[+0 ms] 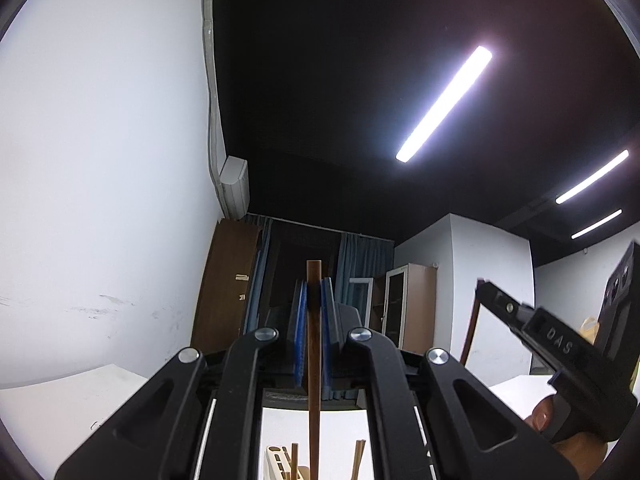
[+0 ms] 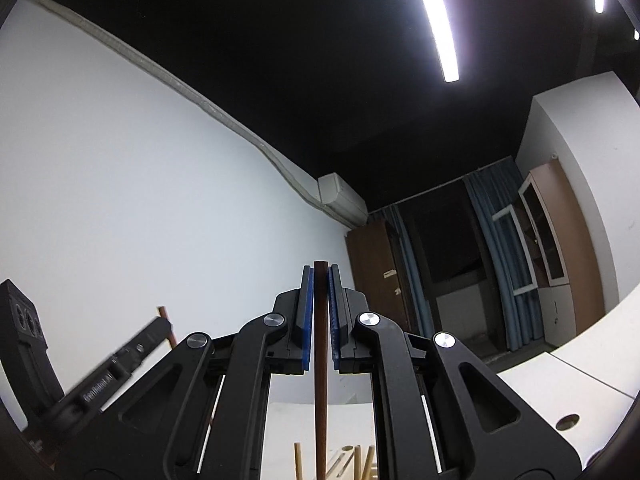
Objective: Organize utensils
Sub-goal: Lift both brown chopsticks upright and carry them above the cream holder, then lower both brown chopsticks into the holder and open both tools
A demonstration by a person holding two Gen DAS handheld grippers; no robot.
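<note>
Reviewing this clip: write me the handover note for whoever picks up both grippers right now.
Left gripper: shut on a dark brown chopstick, tilted upward toward the ceiling.
Right gripper: shut on a second dark chopstick, also tilted upward.
Below, at the lower edge of both views: a cream utensil holder on the white table, with lighter wooden sticks standing near or in it; exact slots are cut off.
Done: one chopstick picked up in each gripper.
Left: lower both into the holder, presumably, and release. Other utensils cannot be seen.
</note>
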